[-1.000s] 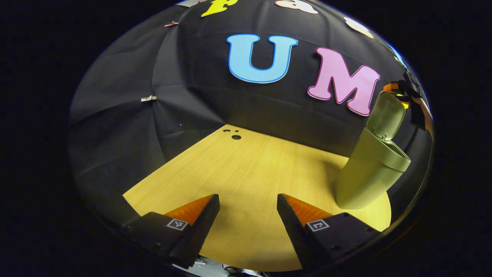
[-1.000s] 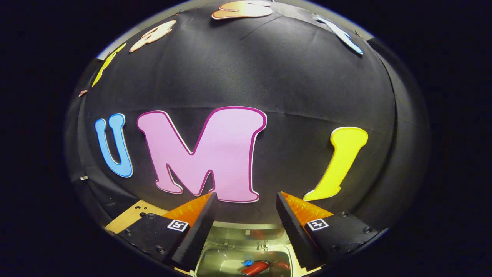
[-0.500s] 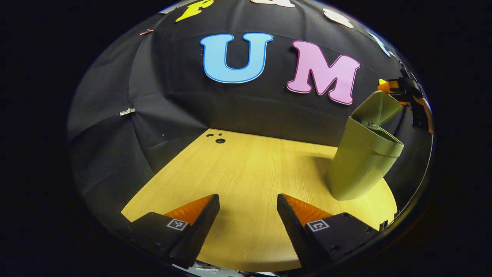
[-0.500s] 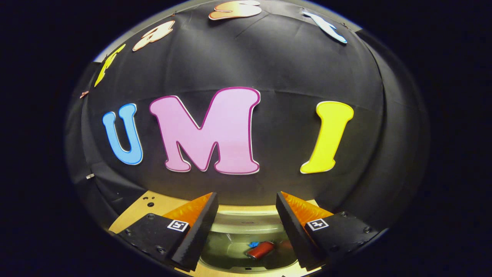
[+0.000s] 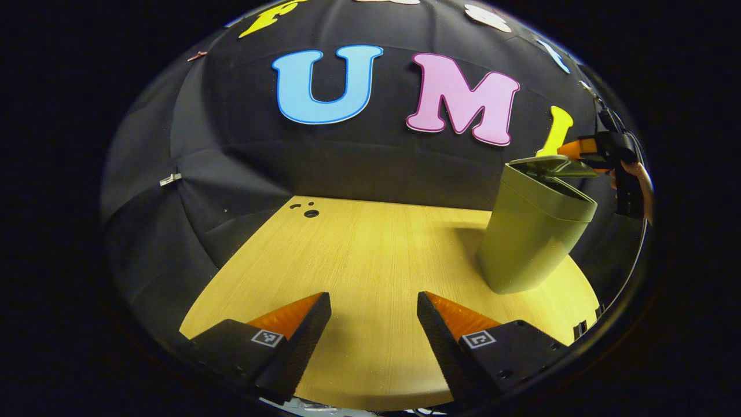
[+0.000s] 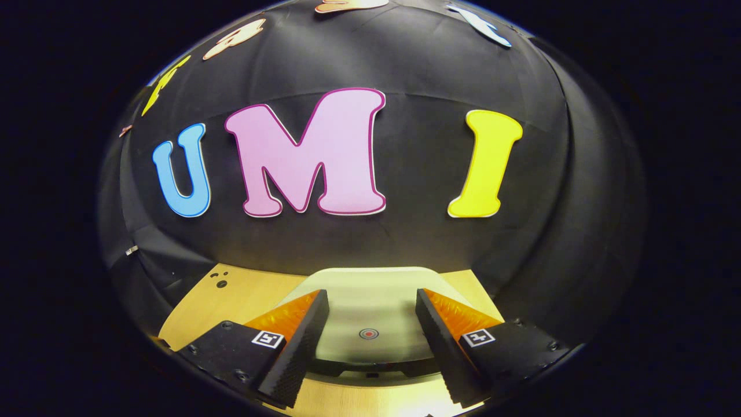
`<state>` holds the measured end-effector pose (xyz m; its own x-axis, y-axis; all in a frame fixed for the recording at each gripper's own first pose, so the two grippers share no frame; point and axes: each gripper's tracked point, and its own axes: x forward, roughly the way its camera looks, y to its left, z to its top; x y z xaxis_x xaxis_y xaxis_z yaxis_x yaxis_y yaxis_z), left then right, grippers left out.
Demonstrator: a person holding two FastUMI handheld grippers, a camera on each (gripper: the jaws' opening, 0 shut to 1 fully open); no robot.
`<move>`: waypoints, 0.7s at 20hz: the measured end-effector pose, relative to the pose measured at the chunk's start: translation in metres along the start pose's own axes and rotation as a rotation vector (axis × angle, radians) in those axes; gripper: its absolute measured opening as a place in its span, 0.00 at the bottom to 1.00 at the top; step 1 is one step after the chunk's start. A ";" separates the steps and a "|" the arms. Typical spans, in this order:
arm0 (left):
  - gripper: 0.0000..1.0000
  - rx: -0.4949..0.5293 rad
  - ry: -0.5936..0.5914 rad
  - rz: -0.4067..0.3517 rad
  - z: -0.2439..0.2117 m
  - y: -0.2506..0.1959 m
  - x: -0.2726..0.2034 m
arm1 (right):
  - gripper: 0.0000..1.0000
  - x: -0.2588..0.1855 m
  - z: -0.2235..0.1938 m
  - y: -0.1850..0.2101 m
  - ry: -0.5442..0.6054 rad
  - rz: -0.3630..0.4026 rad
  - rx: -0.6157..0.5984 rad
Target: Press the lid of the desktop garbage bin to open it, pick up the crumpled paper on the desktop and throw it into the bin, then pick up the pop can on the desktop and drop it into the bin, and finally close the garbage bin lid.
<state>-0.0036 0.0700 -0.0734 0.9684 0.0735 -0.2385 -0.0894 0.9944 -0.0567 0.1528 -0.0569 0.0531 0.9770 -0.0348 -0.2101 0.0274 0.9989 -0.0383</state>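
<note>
Two grippers work over a light wooden desktop [image 5: 370,260] whose grain runs away from the camera toward the booth's black cloth wall [image 5: 231,150], which hangs in soft folds behind and to the side of it. In the left gripper view, the left gripper [image 5: 374,324] hangs above the near part of the desktop with its fingers spread wide and nothing between them. A few small round holes [image 5: 311,213] are drilled near the desktop's far corner, and a small metal clip [image 5: 171,179] pins the cloth on the side wall. The olive green garbage bin [image 5: 532,231] stands upright on the far right part of the desktop, close to the back wall, with its lid [image 5: 553,166] lowered almost flat but a dark gap open under its near edge. The right gripper [image 5: 584,147] reaches in at the lid from the bin's far side, held by a hand [image 5: 637,174] at the picture's edge. In the right gripper view, the right gripper [image 6: 372,324] is spread wide directly over the pale lid [image 6: 370,301], gripping nothing, and a small red ring mark [image 6: 369,333] sits on the lid between its fingers. Whether the fingers touch the lid cannot be told.
</note>
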 end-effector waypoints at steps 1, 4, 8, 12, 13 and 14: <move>0.96 0.004 0.001 -0.004 0.000 -0.002 0.001 | 0.95 0.001 -0.008 -0.001 0.012 -0.002 0.002; 0.96 0.019 0.006 -0.013 -0.001 -0.004 0.003 | 0.96 0.001 -0.026 -0.002 0.045 -0.002 -0.004; 0.96 0.038 0.013 -0.007 -0.002 -0.002 0.004 | 0.97 0.001 -0.040 0.000 0.049 -0.009 -0.001; 0.96 0.052 0.016 -0.012 -0.003 -0.002 0.005 | 0.98 0.005 -0.040 0.000 0.036 -0.017 -0.001; 0.96 0.056 0.018 -0.012 -0.003 -0.002 0.006 | 0.98 0.004 -0.041 0.000 0.030 -0.024 0.006; 0.96 0.057 0.019 -0.013 -0.004 -0.003 0.006 | 0.98 0.004 -0.042 0.000 0.024 -0.031 0.006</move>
<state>0.0018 0.0673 -0.0782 0.9647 0.0591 -0.2567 -0.0626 0.9980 -0.0053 0.1480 -0.0582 0.0111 0.9705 -0.0660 -0.2321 0.0584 0.9975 -0.0394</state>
